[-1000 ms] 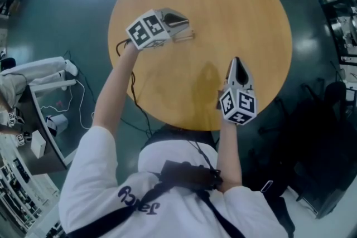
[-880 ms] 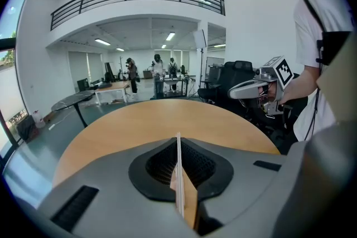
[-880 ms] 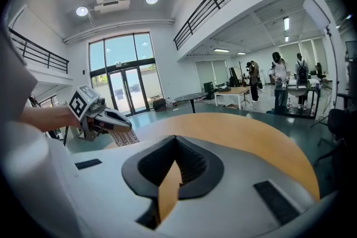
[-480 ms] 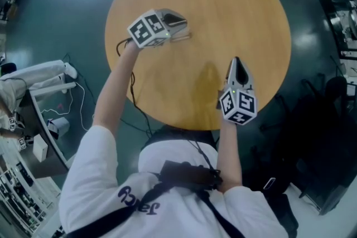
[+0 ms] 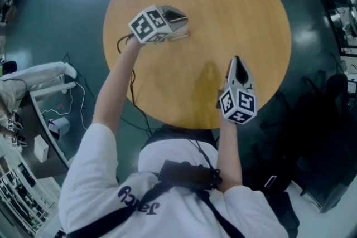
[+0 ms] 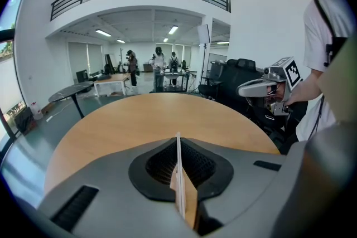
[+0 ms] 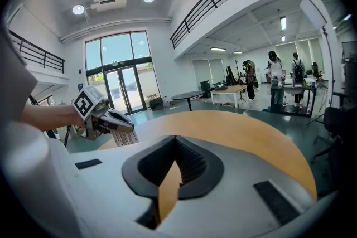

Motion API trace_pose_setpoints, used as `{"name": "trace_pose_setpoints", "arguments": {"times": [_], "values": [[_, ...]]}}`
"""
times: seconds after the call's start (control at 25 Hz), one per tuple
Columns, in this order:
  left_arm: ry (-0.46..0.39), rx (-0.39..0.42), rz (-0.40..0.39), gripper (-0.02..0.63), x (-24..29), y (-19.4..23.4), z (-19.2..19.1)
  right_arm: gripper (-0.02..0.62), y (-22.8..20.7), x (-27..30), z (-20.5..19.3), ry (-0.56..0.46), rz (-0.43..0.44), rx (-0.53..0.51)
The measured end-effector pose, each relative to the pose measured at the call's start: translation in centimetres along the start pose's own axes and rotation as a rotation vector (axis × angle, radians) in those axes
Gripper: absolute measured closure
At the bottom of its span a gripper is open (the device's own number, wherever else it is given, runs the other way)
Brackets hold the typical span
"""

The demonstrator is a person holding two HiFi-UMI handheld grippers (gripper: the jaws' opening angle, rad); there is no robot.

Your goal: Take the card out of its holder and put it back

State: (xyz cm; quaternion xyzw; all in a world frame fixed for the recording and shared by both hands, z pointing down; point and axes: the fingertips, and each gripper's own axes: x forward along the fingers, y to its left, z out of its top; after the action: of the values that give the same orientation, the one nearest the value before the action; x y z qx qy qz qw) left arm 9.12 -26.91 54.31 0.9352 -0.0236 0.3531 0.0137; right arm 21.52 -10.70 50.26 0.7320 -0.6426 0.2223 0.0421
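Head view is showing our left gripper [image 5: 183,22] sitting slightly farther across the round light-wood tabletop [image 5: 234,3] than a moment ago. It is clamping a thin white card [image 6: 178,170] edge-on, so we are judging the card to be out of its holder. Our right gripper [image 5: 236,64] is staying closed and empty by the near rim. Bare tabletop is lying between them, and the left rim is sitting close.
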Motion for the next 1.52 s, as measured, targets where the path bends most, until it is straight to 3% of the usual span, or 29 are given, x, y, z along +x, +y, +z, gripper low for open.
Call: {"name": "trace_pose_setpoints", "arguments": {"times": [1.04,1.52], "values": [[-0.009,-0.049,-0.026,0.580,1.2,0.6,-0.6,0.582,0.4,0.6,-0.8,0.015,-0.011,0.010],[-0.095,-0.066,-0.038,0.578,1.4,0.6,-0.6,0.581,0.5,0.9,-1.5,0.034,-0.013,0.010]]}}
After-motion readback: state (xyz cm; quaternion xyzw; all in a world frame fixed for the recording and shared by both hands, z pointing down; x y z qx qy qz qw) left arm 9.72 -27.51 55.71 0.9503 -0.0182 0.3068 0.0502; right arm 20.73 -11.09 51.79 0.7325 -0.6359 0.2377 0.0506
